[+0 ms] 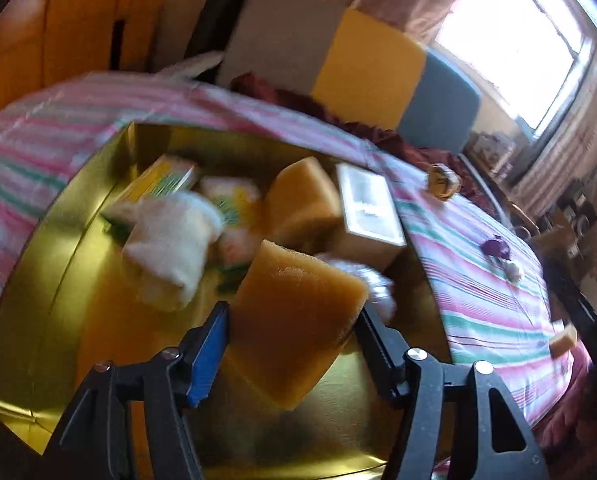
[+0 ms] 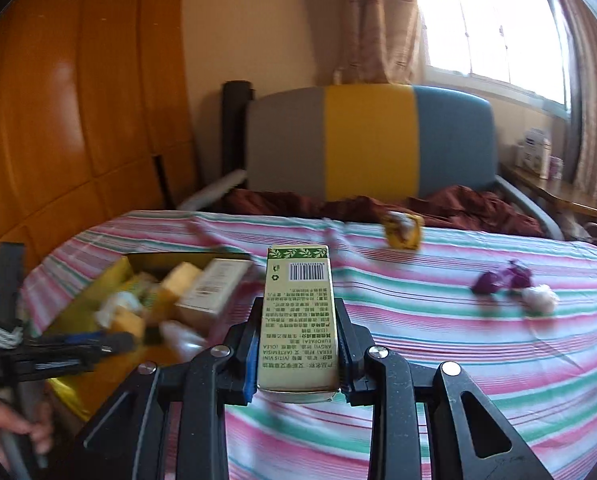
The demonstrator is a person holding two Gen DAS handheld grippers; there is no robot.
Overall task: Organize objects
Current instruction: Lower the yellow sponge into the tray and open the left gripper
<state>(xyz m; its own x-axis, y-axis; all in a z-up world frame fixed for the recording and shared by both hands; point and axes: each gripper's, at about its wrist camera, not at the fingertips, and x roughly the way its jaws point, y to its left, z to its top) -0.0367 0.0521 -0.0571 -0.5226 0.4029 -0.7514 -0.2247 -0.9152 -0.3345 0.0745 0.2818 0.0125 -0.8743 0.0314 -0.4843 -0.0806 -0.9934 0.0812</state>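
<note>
Sponge [image 1: 298,320], soft and light, sits loosely between the left gripper [image 1: 294,344]'s spread fingers above the gold box [image 1: 58,280], best pinched across its flat faces, while the right gripper [image 2: 298,344] pinches a stiff, light carton [image 2: 296,320] by its sides.

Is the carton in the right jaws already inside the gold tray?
No: the carton is clamped in the right gripper above the striped bedsheet, while the gold tray lies off to the left.
</note>
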